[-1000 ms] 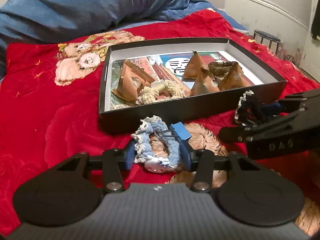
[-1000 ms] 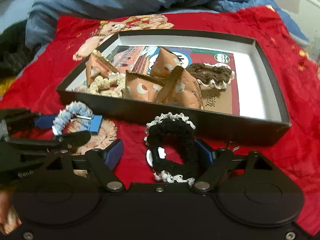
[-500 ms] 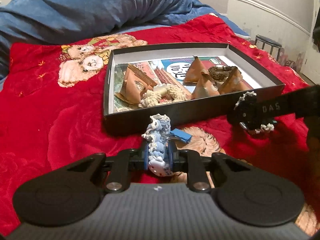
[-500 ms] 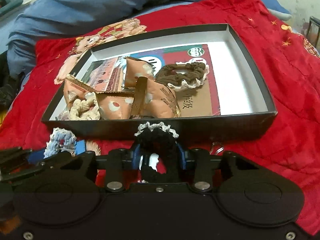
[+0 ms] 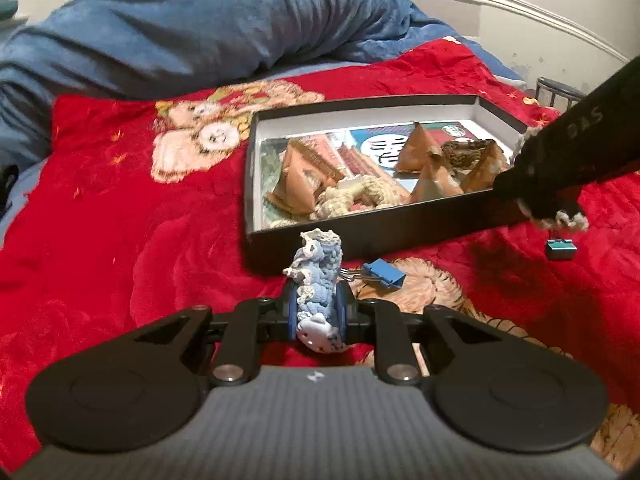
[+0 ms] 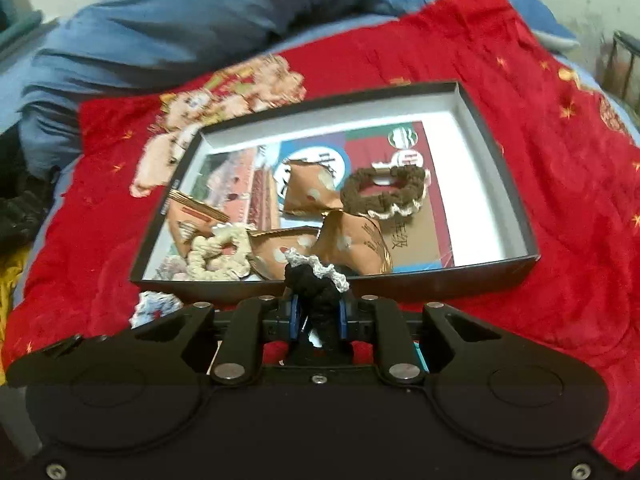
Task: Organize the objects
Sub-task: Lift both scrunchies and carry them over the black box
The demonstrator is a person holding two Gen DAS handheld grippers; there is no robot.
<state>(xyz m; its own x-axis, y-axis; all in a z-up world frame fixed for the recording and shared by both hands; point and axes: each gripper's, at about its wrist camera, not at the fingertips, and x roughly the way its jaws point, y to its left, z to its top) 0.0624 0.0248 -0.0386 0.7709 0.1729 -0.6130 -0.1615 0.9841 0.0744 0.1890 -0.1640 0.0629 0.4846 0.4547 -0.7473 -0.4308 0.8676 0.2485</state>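
My left gripper [image 5: 316,309] is shut on a light-blue crochet scrunchie [image 5: 318,266], which stands up between the pads just in front of the black box [image 5: 360,238]. The jaws of my right gripper [image 6: 316,313] are closing, and a black scrunchie with white trim [image 6: 314,282] is pinched between the pads, held above the blanket at the box's near wall [image 6: 420,286]. In the left wrist view that black scrunchie [image 5: 554,210] hangs from the right gripper at the right edge. The box holds brown triangular packets [image 6: 312,194], a brown scrunchie [image 6: 384,192] and a cream scrunchie [image 6: 216,256].
A blue binder clip [image 5: 384,274] lies on the red blanket [image 5: 120,220] right of the left gripper. A teal binder clip [image 5: 561,249] lies under the right gripper. A blue duvet [image 5: 180,32] is bunched behind the box, and a stool [image 5: 556,92] stands beyond the bed.
Both grippers closed on their scrunchies, squeezing them flat. The right gripper then rose off the blanket with the black scrunchie and rolled. The left gripper stayed nearly in place.
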